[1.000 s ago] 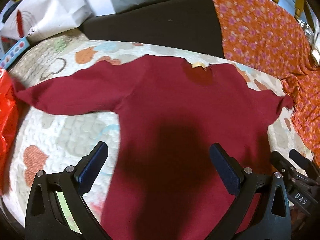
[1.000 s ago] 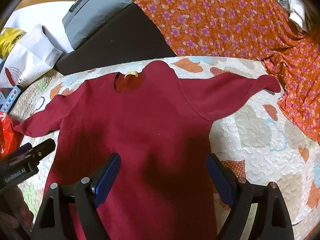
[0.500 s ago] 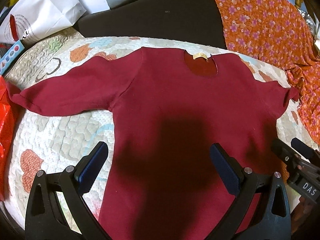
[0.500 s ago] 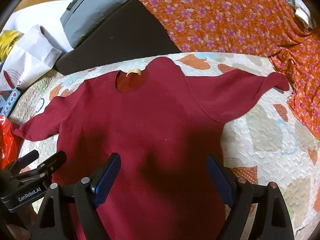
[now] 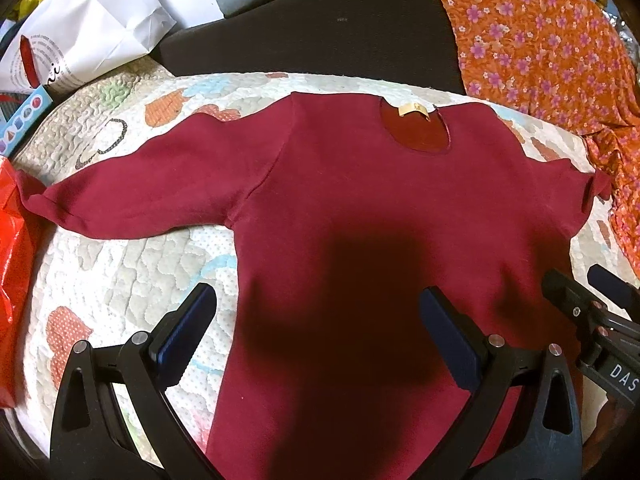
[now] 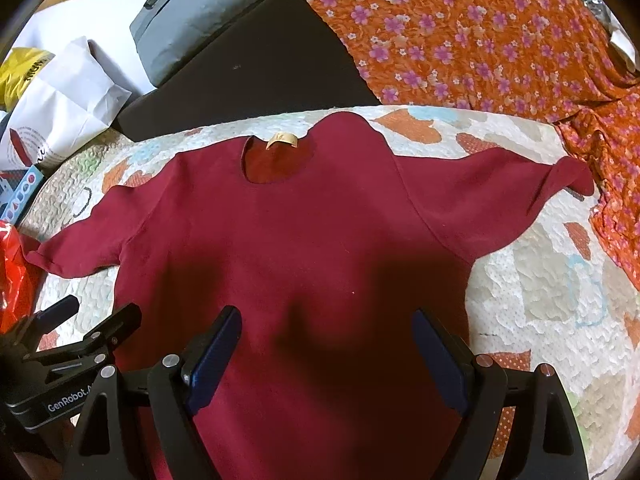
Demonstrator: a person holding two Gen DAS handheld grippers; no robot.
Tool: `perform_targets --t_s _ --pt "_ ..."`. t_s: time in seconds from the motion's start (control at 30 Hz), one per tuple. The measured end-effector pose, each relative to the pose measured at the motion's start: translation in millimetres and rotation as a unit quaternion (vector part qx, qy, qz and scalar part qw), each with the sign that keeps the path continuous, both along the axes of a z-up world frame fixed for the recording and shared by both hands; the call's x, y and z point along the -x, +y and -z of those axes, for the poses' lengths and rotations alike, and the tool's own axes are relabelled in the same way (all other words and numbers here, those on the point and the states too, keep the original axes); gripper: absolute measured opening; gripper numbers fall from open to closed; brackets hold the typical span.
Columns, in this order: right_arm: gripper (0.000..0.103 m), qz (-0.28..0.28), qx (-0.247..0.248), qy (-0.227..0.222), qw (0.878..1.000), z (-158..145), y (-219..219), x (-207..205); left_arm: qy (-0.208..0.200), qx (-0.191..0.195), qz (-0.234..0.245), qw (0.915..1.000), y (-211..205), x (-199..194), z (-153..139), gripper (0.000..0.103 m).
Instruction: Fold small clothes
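A dark red long-sleeved top point(image 5: 352, 208) lies flat, front up, on a quilted patchwork cover point(image 5: 112, 276), both sleeves spread out sideways; it also shows in the right wrist view point(image 6: 304, 240). A tan label sits at the neck point(image 6: 282, 140). My left gripper point(image 5: 316, 320) is open and empty above the top's lower left body. My right gripper point(image 6: 326, 340) is open and empty above the lower body. Each gripper appears at the edge of the other's view.
An orange flowered cloth point(image 6: 480, 40) lies at the right. A black cushion point(image 6: 260, 68) and a grey bag point(image 6: 196, 12) lie behind the top. White paper bags point(image 5: 88, 32) and a red plastic bag point(image 5: 12, 280) sit at the left.
Both grippers have drawn back a little and lifted, so the whole top sits lower and fuller in view. The top has not moved. Both grippers stay open.
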State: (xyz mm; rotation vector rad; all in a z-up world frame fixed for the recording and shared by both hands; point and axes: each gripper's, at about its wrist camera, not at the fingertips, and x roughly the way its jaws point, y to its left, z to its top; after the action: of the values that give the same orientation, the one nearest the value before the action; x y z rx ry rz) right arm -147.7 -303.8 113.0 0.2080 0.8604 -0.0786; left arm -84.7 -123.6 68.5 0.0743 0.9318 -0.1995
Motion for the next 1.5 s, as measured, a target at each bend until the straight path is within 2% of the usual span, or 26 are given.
perform_targets --t_s 0.93,1.5 --pt "0.086 0.006 0.002 0.016 1.0 14 0 -20 0.023 0.004 -0.011 0.9997 8 -17 10 0.102" --pt "0.086 0.014 0.008 0.013 1.0 17 2 -25 0.024 0.012 -0.023 0.9994 17 -22 8 0.102"
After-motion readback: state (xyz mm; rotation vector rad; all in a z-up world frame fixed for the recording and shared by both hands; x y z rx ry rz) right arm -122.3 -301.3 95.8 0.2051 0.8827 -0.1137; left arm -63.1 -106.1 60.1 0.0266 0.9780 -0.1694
